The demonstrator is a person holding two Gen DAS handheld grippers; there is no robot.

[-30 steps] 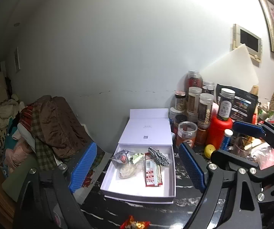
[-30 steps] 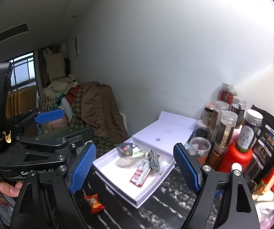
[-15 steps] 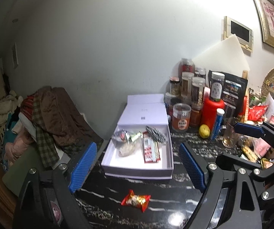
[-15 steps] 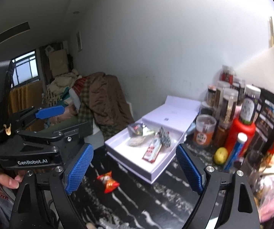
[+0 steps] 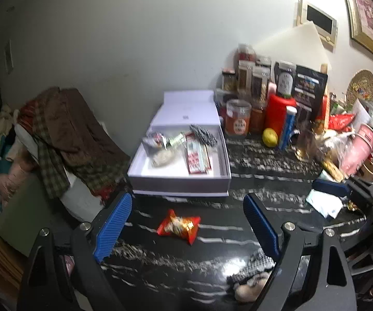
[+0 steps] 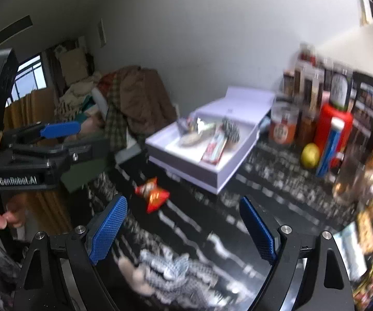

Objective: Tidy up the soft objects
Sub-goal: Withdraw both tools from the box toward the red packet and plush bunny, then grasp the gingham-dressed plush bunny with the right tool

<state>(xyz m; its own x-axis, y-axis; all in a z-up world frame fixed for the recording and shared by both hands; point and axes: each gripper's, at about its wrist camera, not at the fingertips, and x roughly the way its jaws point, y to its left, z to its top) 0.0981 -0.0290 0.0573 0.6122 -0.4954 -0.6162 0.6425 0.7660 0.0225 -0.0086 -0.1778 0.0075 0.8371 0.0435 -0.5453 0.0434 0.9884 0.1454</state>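
Note:
An open white box [image 5: 222, 171] [image 6: 228, 173] holds several small packets and a checked fabric piece. A red snack packet [image 5: 178, 226] [image 6: 152, 194] lies on the dark marbled table in front of the box. A checked fabric item with a beige part [image 5: 251, 274] [image 6: 171, 272] lies at the near edge. My left gripper [image 5: 186, 223] is open and empty above the red packet. My right gripper [image 6: 182, 229] is open and empty above the checked item. The left gripper also shows at the left of the right wrist view [image 6: 56, 129].
Jars, a red bottle [image 5: 280, 111], a lemon [image 5: 269, 137] and cluttered packets stand at the back right. A pile of clothes [image 5: 64, 124] lies left of the table. A pink cup [image 5: 357, 150] and paper sit at the right.
Both grippers pulled back and tilted down from the box. The red packet and the checked item at the near edge came into view. Both stayed open.

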